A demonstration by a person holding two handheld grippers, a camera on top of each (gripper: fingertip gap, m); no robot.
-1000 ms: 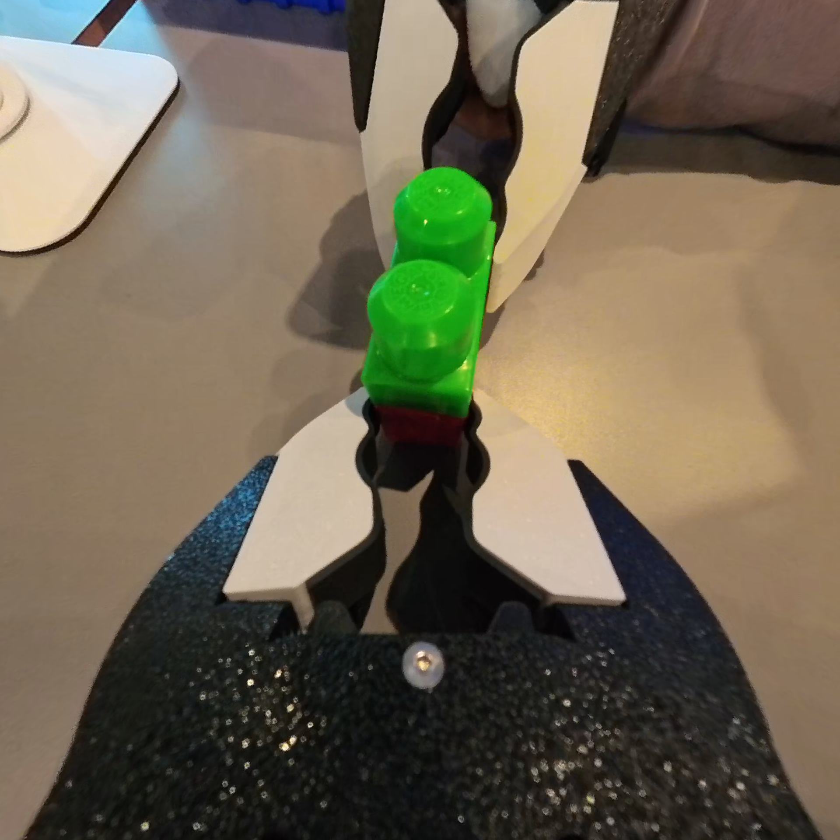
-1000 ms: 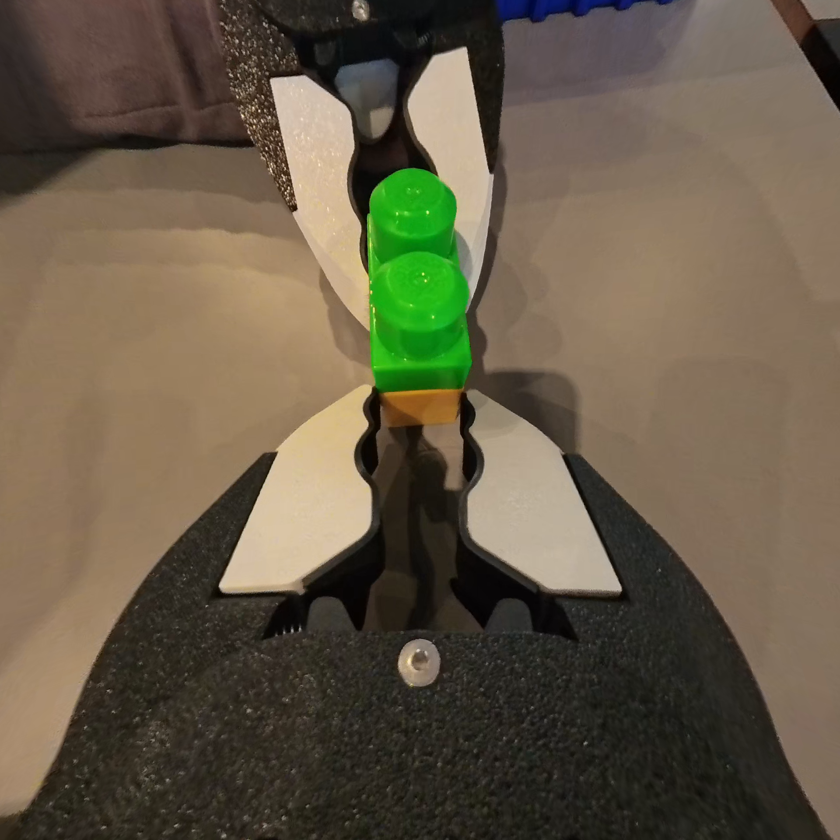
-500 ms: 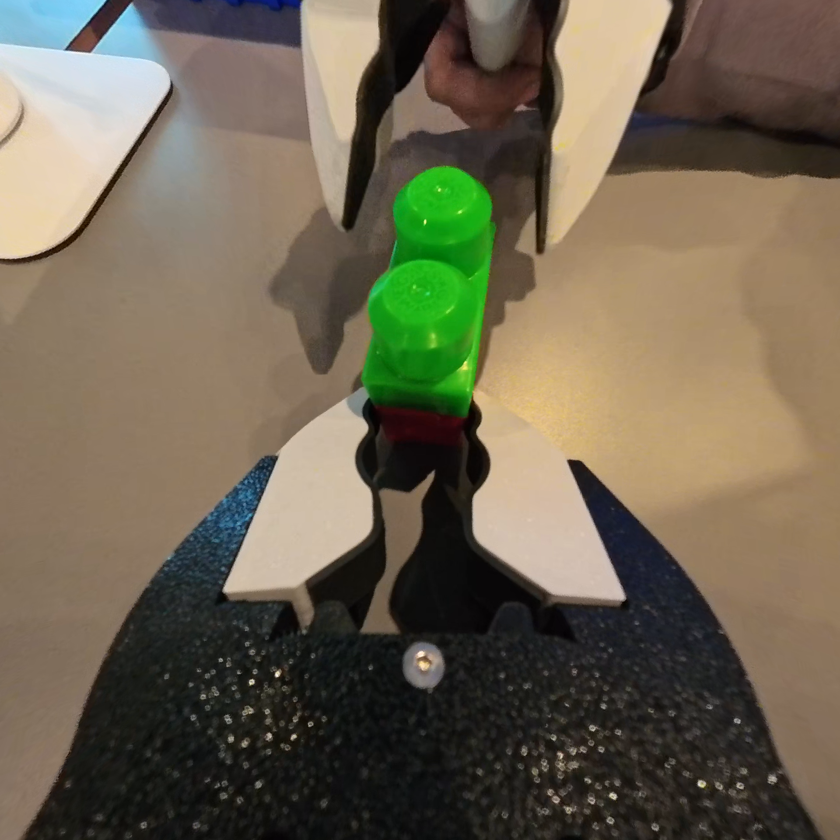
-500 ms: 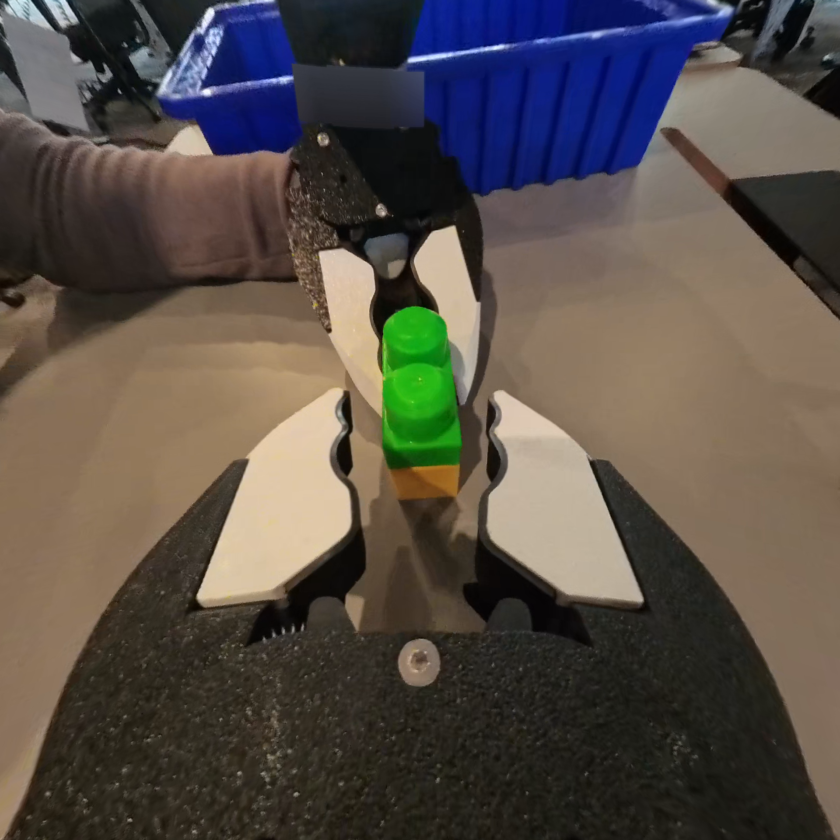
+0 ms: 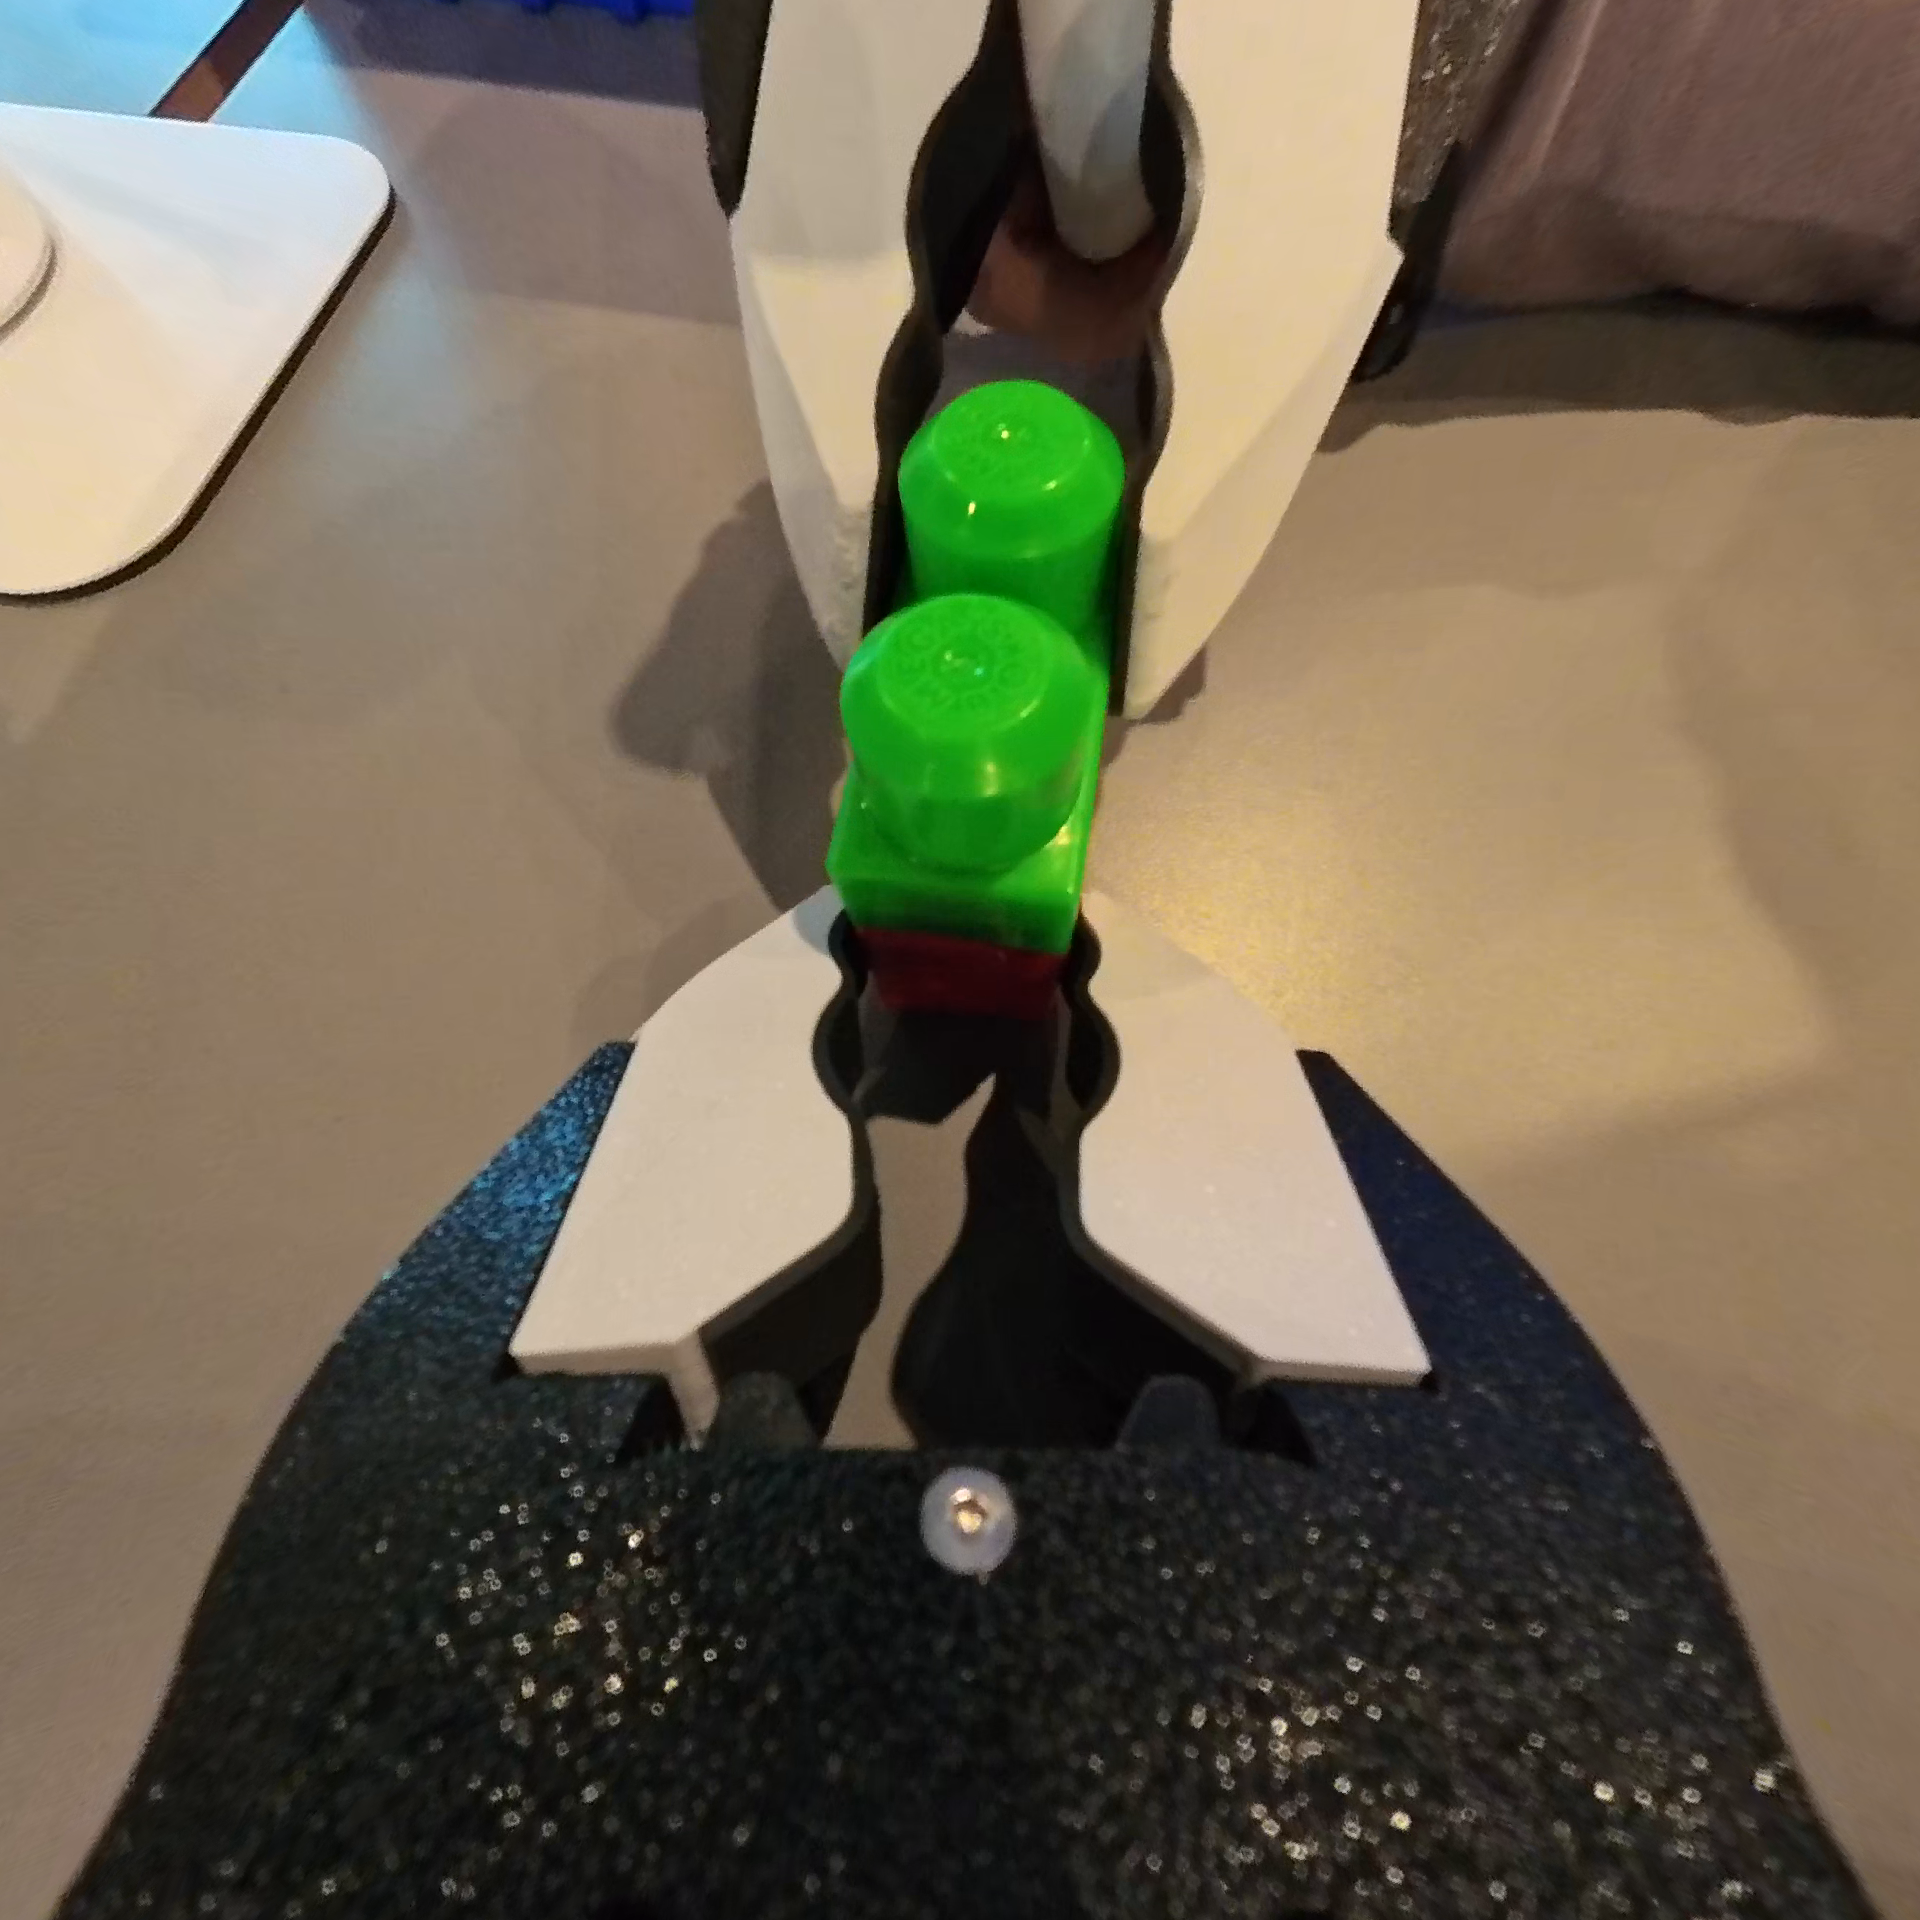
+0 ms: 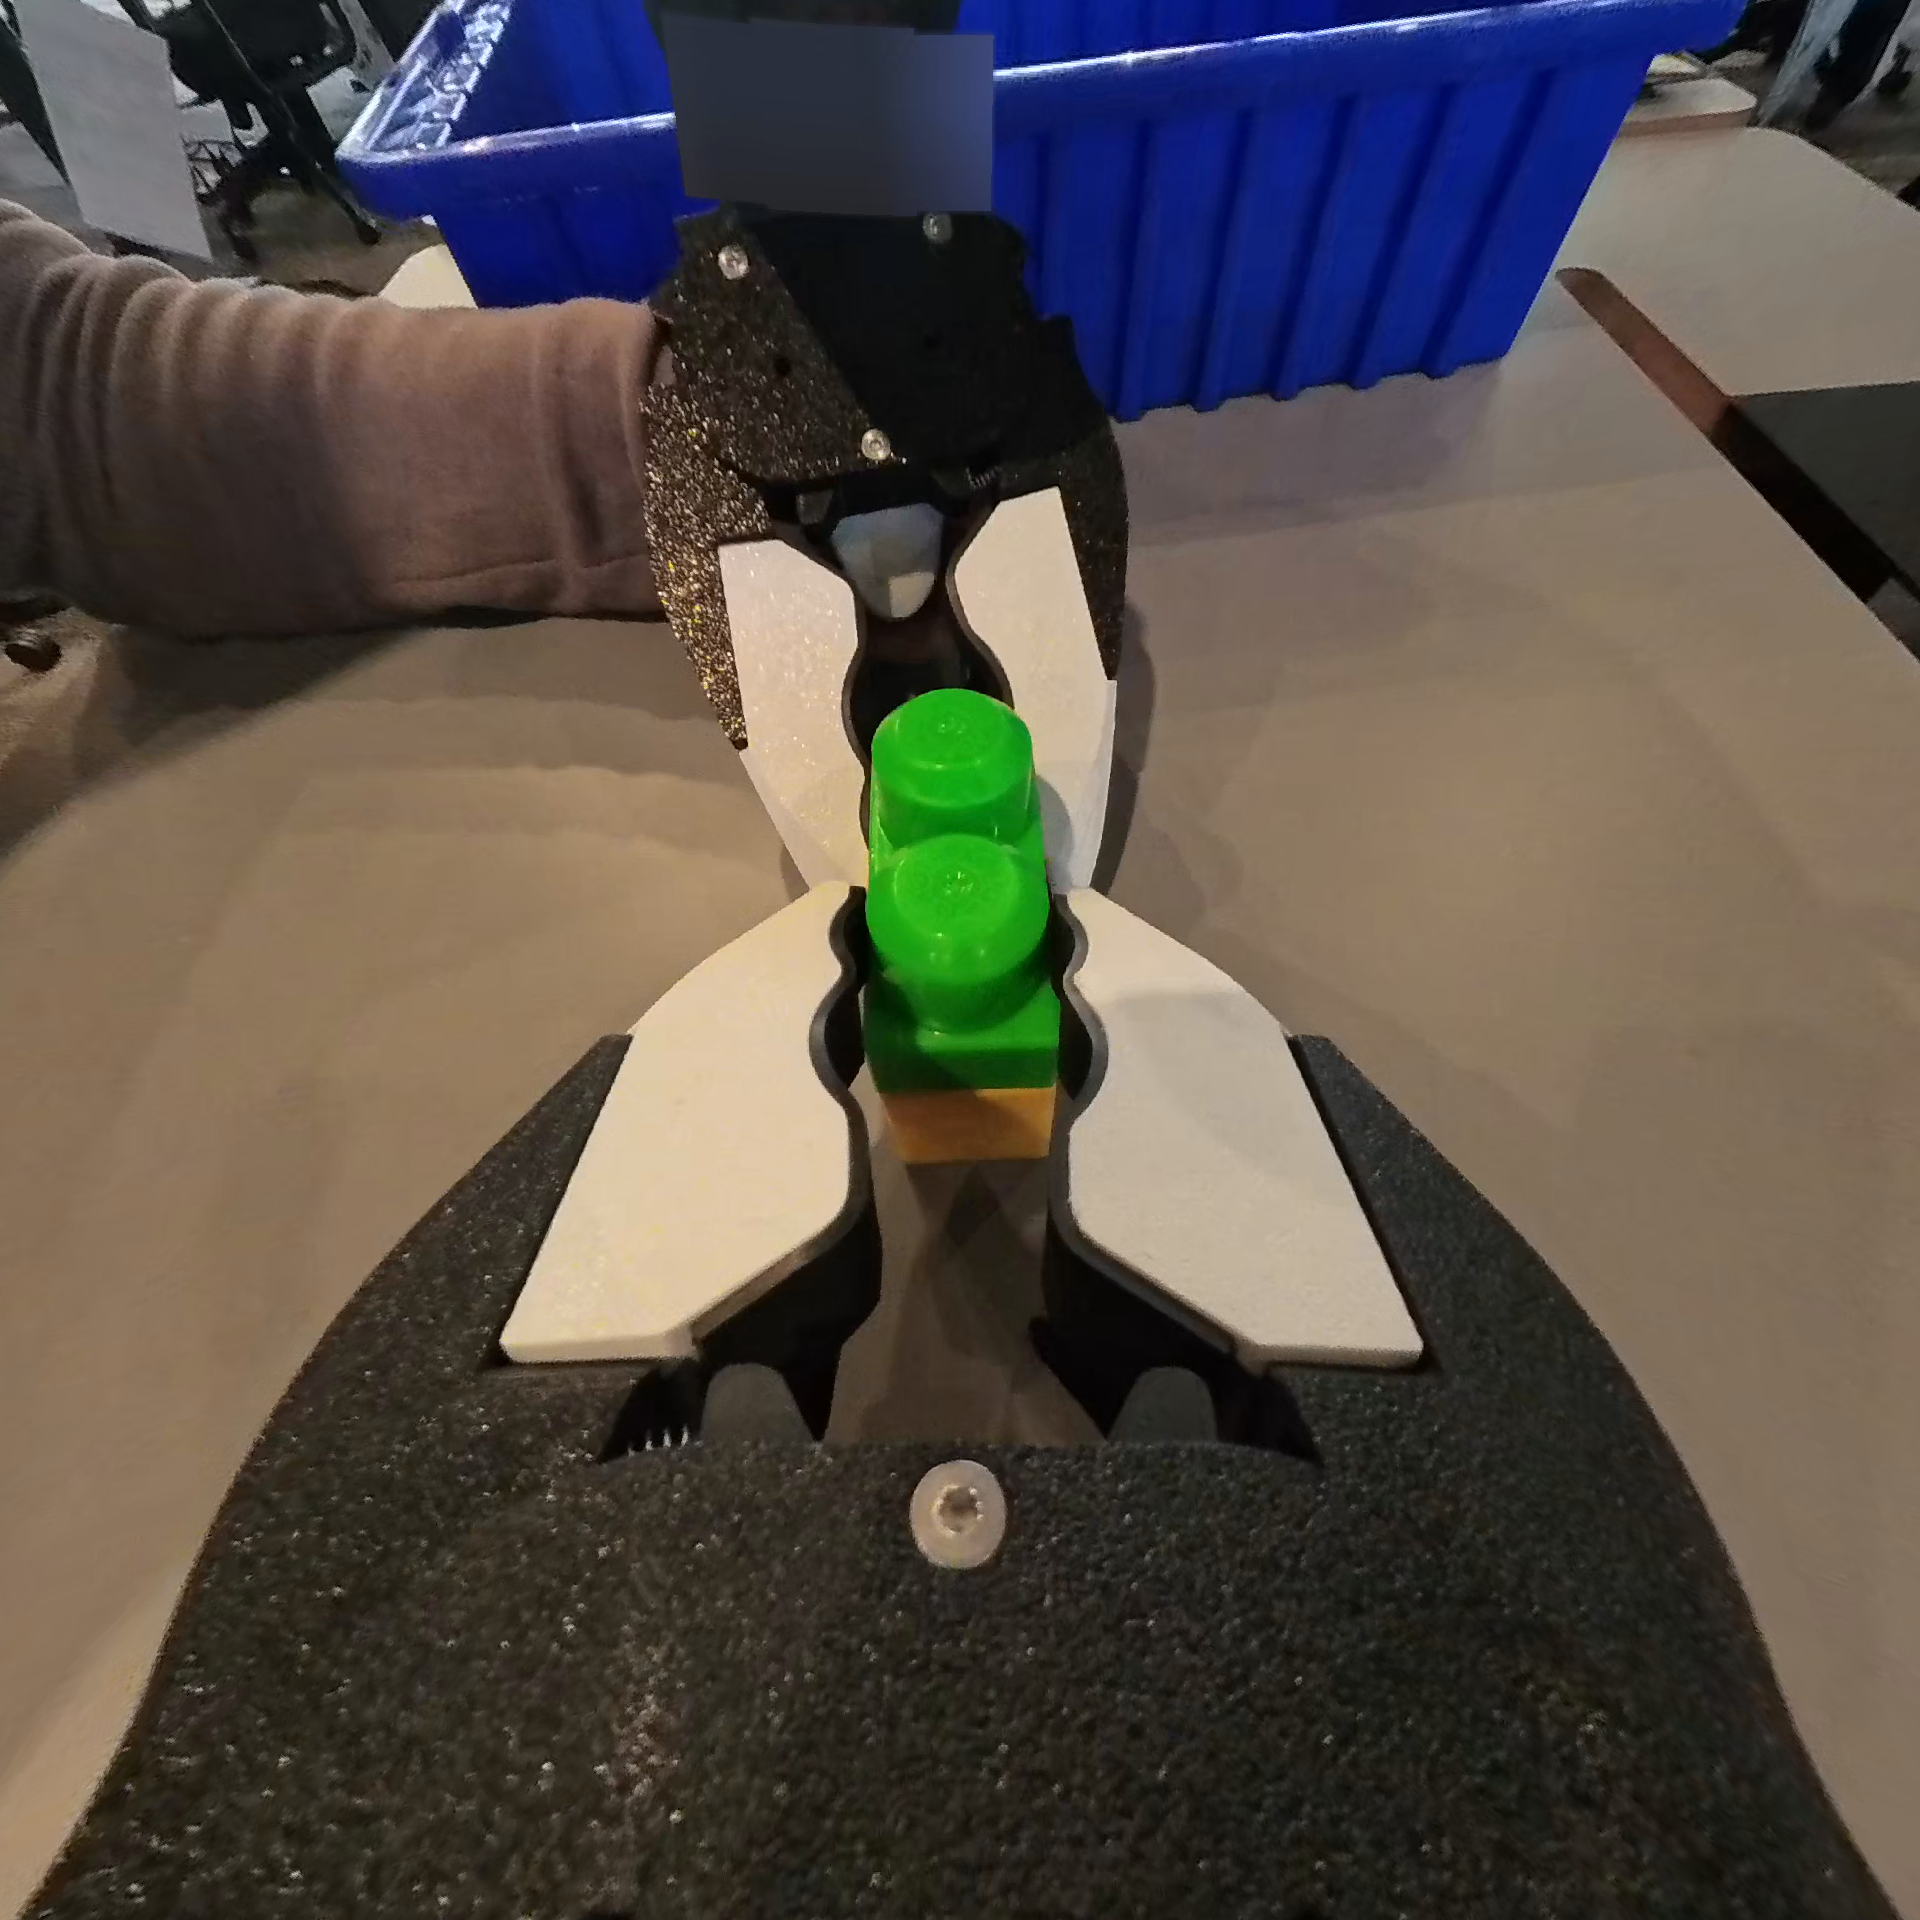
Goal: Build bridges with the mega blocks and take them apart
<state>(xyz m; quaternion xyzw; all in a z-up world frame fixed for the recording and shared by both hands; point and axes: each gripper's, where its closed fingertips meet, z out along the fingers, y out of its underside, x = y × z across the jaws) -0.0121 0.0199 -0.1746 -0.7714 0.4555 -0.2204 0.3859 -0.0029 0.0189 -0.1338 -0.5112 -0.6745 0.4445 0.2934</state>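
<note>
The green block [image 6: 961, 935] bridges a red block [image 5: 966, 968] and a yellow block [image 6: 971, 1122] on the table [image 6: 1455, 935]. Your left hand-held gripper [image 5: 961, 940] clamps the red block; your right hand-held gripper [image 6: 956, 951] grips the green block's sides.

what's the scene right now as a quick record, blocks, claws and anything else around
left claw: shut on red block
right claw: shut on green block, facing the left claw
green block: two studs, sits on top of the red and yellow blocks
yellow block: under the green block's end nearest the right claw
blue bin: beyond the left claw
table: tan
</note>
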